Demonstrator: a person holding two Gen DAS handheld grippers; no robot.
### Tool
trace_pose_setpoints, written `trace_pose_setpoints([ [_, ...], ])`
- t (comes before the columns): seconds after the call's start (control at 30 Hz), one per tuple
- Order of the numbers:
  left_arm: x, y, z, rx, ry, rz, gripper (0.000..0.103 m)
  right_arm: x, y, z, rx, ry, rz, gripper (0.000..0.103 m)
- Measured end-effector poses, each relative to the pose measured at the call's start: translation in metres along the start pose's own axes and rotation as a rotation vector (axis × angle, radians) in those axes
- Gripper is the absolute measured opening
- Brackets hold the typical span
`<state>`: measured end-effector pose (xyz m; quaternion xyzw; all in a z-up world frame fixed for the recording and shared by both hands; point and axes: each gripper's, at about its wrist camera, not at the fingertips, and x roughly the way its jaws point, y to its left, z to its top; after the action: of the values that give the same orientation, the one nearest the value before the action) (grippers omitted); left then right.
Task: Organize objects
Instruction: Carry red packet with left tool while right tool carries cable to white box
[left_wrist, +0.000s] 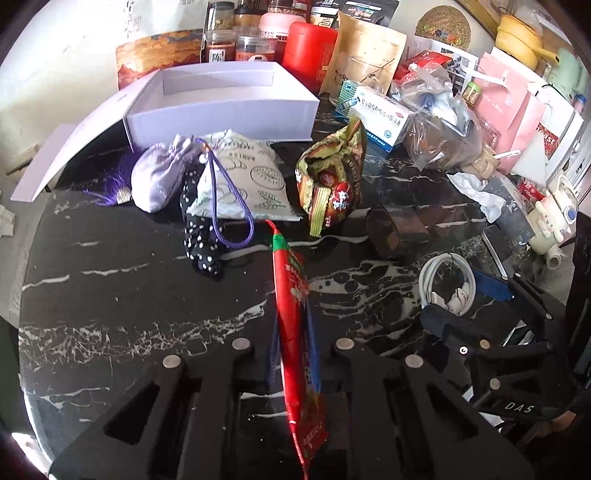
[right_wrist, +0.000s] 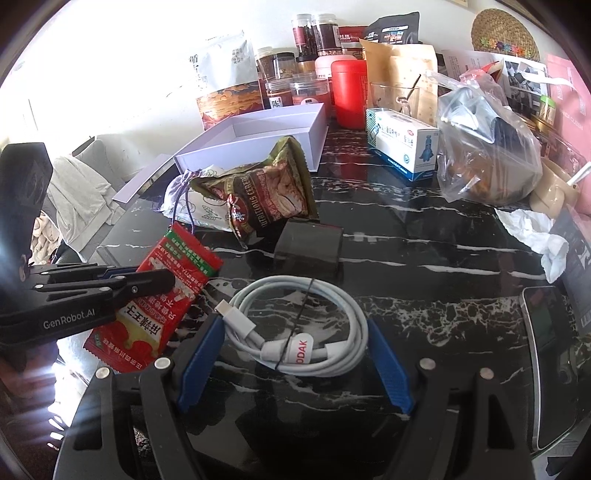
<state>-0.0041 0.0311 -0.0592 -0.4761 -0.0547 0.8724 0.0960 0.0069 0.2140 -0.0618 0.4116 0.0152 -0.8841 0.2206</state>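
Cable coil (right_wrist: 295, 328) before cereal bag (right_wrist: 266, 195).

Red-green sachet (left_wrist: 291, 295), white cable (right_wrist: 295, 325), black white-veined table (right_wrist: 406, 258).

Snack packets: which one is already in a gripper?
The flat red packet, clamped in the left gripper. The green-brown cereal bag stands free on the table by the white box.

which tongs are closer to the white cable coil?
Right. The right tongs are open astride the white cable coil; the left tongs, shut on the red sachet, sit off to its left.
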Motion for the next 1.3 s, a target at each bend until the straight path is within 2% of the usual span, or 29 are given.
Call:
trace_pose_setpoints([
  [0.13,0.001,-0.006,-0.003,0.043,-0.003,0.007,0.013,0.002,0.001,-0.002,-0.002,0.008,0.0,0.079],
  [0.23,0.007,-0.016,-0.004,0.086,0.028,-0.033,0.015,0.003,0.001,-0.003,-0.001,0.009,0.0,0.079],
  [0.3,0.009,-0.022,-0.006,0.105,0.019,-0.016,0.015,0.001,0.0,-0.004,-0.001,0.006,-0.002,0.079],
  [0.47,0.0,-0.034,-0.003,0.144,-0.009,-0.011,0.009,-0.002,-0.003,0.001,-0.004,-0.011,0.004,0.079],
  [0.67,-0.012,-0.027,0.006,0.112,-0.011,-0.036,0.009,-0.008,0.002,0.014,-0.042,-0.043,0.015,0.078],
  [1.3,-0.078,0.006,0.067,0.092,-0.162,0.039,0.009,-0.017,0.029,0.093,-0.191,-0.122,0.092,0.078],
])
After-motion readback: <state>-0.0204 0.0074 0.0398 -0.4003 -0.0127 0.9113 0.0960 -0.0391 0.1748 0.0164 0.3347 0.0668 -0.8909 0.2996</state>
